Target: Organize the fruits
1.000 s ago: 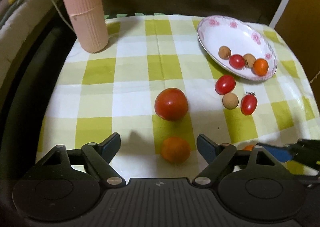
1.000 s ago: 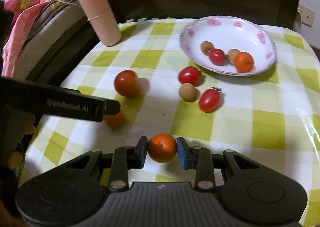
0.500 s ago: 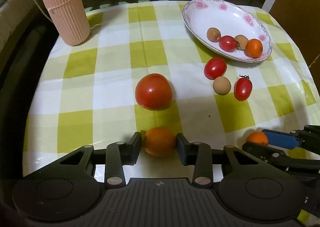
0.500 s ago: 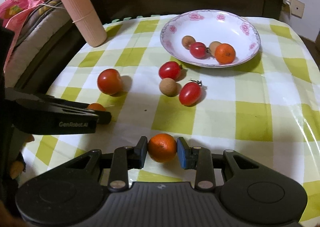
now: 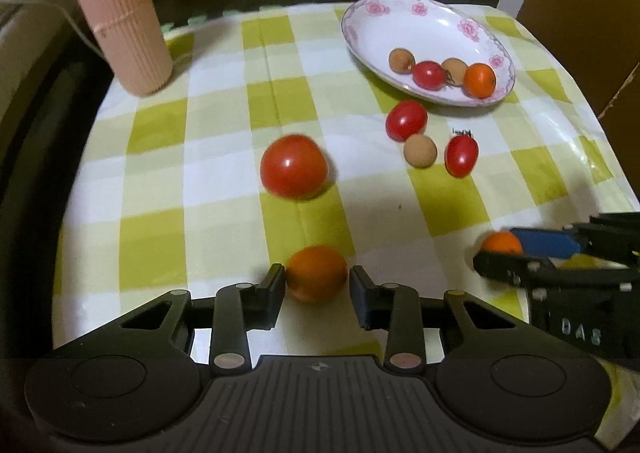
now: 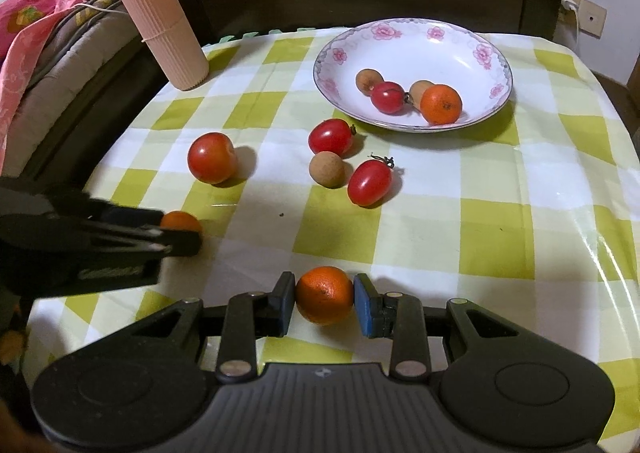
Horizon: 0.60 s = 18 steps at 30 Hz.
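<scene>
Each gripper clamps a small orange. The left gripper (image 5: 316, 285) pinches its orange (image 5: 316, 273); the right gripper (image 6: 324, 299) squeezes the other orange (image 6: 325, 295). Ahead of both sits the flowered plate (image 6: 412, 37). Only the right view shows pink bedding (image 6: 28, 25) off left; only the left shows a brown panel (image 5: 580, 13) at far right.

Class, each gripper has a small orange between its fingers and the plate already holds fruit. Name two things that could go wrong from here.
1. The left gripper has a thin gap at its right pad, so its orange may slip when lifted.
2. The plate already holds four fruits bunched together; an orange dropped there could knock them, or roll off toward the loose tomatoes nearby.
</scene>
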Motion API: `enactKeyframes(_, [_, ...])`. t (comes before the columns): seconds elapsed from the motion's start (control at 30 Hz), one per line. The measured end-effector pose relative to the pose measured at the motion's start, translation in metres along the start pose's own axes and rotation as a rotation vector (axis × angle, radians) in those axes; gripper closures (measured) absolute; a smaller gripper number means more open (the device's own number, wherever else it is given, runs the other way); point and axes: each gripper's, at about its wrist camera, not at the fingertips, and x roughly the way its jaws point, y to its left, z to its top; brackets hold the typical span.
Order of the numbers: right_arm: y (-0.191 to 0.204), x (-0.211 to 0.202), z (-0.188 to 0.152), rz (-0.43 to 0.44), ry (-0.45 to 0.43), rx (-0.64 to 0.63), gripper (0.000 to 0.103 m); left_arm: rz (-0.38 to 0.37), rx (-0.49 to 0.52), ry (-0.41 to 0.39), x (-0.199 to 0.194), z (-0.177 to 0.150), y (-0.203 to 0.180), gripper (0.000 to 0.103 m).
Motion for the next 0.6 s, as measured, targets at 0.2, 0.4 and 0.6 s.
enactKeyframes(0.2, [0.0032,0.0012,-0.0024,-0.007,0.009,-0.021,0.072,-0.012,-0.008,0.028,0.0086,-0.0025,-0.0007,0.057])
enactKeyframes(0.4, [0.0021,0.0045,-0.0032,-0.019,0.022,-0.026,0.072,-0.006,-0.002,0.027,0.0096,-0.0029,-0.0023,0.031])
enactKeyframes(0.6, [0.0016,0.0066,-0.0025,-0.022,0.028,-0.027,0.072,0.003,-0.03,0.032,0.0076,-0.0048,0.004,0.031])
